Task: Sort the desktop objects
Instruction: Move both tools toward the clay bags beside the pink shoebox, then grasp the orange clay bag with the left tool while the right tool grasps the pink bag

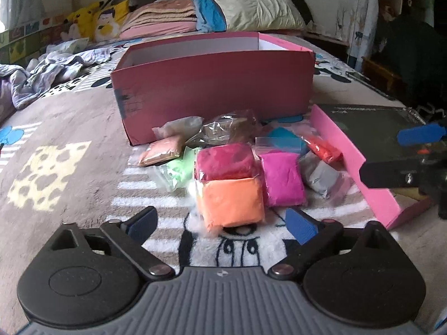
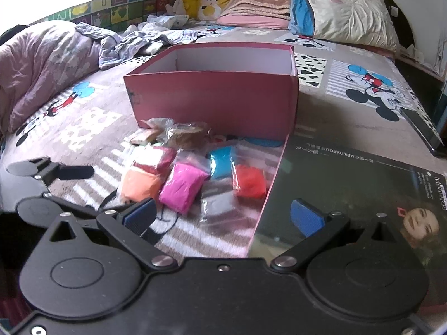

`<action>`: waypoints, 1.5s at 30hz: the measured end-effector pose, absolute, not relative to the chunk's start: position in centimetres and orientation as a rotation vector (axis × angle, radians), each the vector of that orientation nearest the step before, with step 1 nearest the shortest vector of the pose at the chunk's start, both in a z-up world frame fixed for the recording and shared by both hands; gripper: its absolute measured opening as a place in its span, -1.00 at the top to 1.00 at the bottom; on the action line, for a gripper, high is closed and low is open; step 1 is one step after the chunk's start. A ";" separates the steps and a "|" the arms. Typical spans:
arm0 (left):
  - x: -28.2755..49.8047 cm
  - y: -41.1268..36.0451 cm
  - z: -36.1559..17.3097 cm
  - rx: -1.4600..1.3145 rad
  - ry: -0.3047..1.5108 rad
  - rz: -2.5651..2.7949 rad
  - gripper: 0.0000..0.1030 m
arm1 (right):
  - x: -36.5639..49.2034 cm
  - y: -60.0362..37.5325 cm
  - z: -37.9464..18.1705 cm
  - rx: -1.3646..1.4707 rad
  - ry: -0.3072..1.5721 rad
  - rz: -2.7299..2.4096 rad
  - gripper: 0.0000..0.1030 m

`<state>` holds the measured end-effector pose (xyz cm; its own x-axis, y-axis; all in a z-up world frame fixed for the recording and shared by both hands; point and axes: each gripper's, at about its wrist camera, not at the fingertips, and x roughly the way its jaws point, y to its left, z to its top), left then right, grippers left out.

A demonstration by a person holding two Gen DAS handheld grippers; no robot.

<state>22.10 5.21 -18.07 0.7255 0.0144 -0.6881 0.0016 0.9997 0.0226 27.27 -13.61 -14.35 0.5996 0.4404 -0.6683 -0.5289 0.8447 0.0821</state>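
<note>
Fuzzy cartoon bedspread [image 1: 69, 128], squashy bagged clay blocks [image 1: 230, 202] before rigid pink box [image 1: 212, 83]; both grippers' fingers [image 1: 300, 224] spread.

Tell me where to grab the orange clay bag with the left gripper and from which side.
Grip the orange clay bag across its left and right flanks, approaching straight ahead from the near side. It lies nearest the open left gripper, roughly centred between the fingers, with its near face unobstructed. The dark red bag presses on its far edge, so probably stay low and near.

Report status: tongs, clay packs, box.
Left tongs open, empty, just short of orange pack. Right tongs open over box lid. Pink box beyond the pile, path unobstructed.
</note>
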 end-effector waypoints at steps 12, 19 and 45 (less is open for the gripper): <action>23.4 4.6 -19.0 0.065 0.741 0.013 -0.37 | 29.1 -13.6 -15.0 -0.063 0.759 0.582 -0.99; 23.6 4.8 -19.3 0.046 0.752 0.012 -0.11 | 29.6 -13.2 -15.2 -0.043 0.766 0.593 -0.99; 19.6 11.6 -13.7 -0.119 0.720 0.041 -0.09 | 28.5 -7.5 -15.9 -0.504 0.630 0.817 -0.68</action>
